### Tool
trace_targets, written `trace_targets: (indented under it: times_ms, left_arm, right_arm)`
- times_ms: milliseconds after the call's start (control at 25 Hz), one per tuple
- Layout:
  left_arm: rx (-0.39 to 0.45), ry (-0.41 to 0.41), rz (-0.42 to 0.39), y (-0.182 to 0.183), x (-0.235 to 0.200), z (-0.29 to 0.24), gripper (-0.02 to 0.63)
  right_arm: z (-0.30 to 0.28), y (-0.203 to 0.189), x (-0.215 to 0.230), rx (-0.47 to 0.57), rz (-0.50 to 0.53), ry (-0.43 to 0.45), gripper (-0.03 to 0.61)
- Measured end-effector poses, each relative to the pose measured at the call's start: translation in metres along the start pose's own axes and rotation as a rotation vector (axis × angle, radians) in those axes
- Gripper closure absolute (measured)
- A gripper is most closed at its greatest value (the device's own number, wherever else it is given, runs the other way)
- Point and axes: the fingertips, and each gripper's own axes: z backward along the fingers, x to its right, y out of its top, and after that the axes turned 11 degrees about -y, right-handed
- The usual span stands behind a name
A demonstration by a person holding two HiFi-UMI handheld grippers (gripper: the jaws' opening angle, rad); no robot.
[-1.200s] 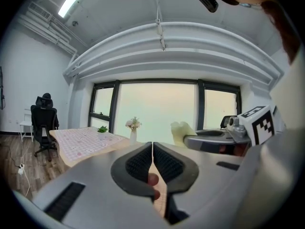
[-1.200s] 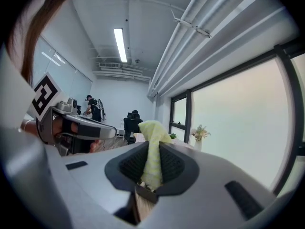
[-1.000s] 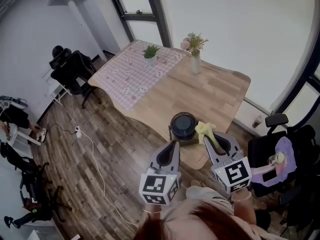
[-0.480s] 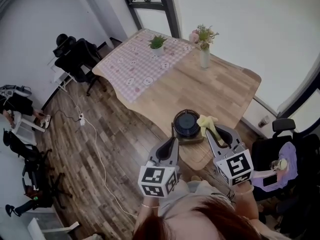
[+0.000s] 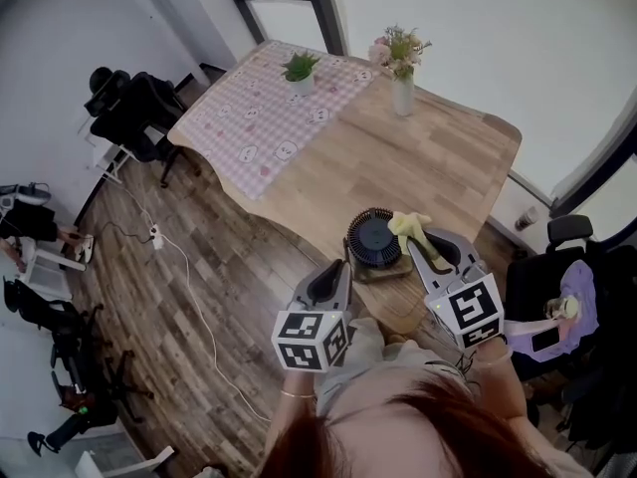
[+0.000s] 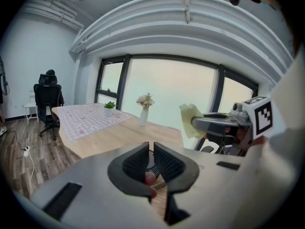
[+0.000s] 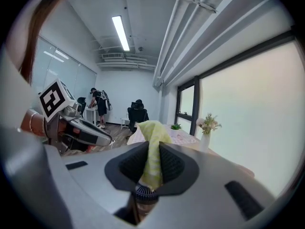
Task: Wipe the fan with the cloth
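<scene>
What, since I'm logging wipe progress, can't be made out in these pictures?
- Dirt on the fan: too small to see in the head view.
- Whether the cloth touches the fan: the head view cannot settle it, and in the right gripper view the right gripper covers most of the fan.
- The fan in the left gripper view: the left gripper hides all but a sliver.

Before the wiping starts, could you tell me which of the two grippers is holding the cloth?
The right gripper: its jaws are shut on the yellow cloth. The left gripper has its jaws close together, with no cloth between them.
</scene>
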Motion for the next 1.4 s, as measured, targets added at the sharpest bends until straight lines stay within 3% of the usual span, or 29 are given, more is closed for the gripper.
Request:
trace_targets:
  times_ms: [440,640,760,1400]
  left_arm:
    - [-0.140,-0.077,0.092,-0.030,-0.055,-0.030,0.595]
    - [-0.205,-0.119,0.127,-0.047,-0.067,-0.044,0.529]
    - [-0.245,-0.136,0.147,-0.058,-0.074,-0.052,0.525]
    - [-0.497,-0.225,0.361,-0.126,-0.099,-0.089,0.512]
  right_arm:
    - [-0.054,-0.020,-0.010,-0.093,0.043,-0.006,0.526]
    - [-0.072,-0.038,-0.007,-0.143,0.080,-0.007,0.526]
    - [-0.082,-0.051,-0.005,-0.176,0.100,-0.007,0.526]
    - [-0.132,-0.107,-0.002,-0.327,0.144,0.029,0.526]
